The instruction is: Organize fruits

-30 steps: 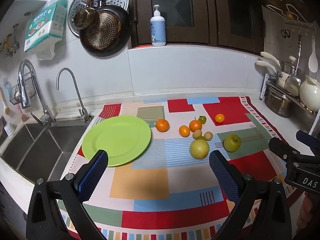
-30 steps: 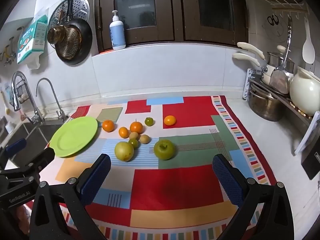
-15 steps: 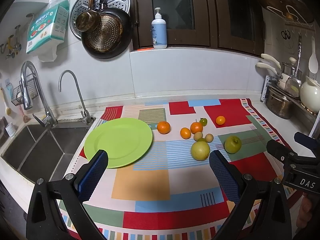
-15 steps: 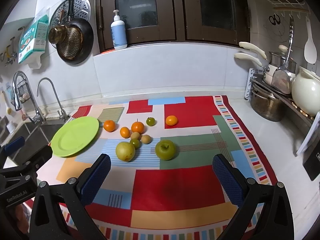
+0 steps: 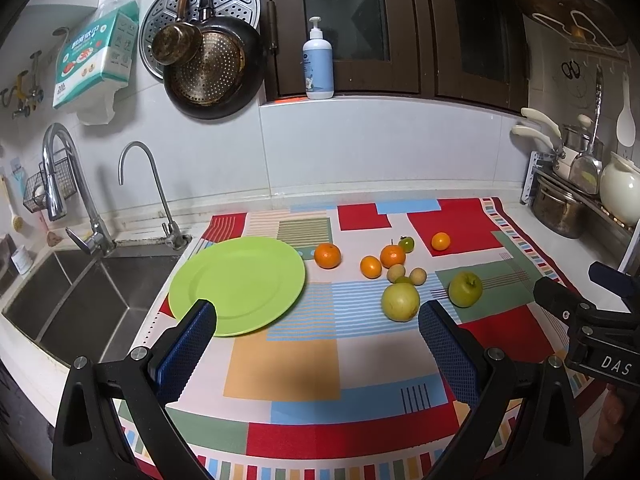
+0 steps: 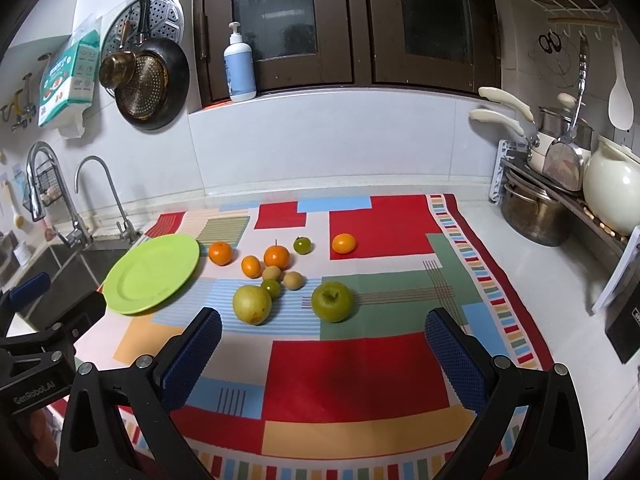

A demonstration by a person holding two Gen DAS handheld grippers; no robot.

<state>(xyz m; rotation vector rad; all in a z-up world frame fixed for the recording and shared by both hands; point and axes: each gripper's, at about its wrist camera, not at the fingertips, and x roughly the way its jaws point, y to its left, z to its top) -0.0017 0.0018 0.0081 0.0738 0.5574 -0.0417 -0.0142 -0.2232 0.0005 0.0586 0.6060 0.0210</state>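
Both views sit slightly higher over the counter than a second ago, while the small oranges (image 6: pixel 276 257), yellow-green pear (image 6: pixel 252 304) and green apple (image 6: pixel 332 301) lie clustered on the patchwork cloth (image 6: pixel 360 364) beside the bare lime-green round plate (image 5: pixel 236 284), left gripper (image 5: pixel 316 344) and right gripper (image 6: pixel 324 344) both hovering spread apart, holding nothing.

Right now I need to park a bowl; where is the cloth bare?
The near cloth, between both open grippers and the pear and apple, is bare. So is the red patch right of the lone orange. The plate is empty. Small fruit crowd behind the pear.
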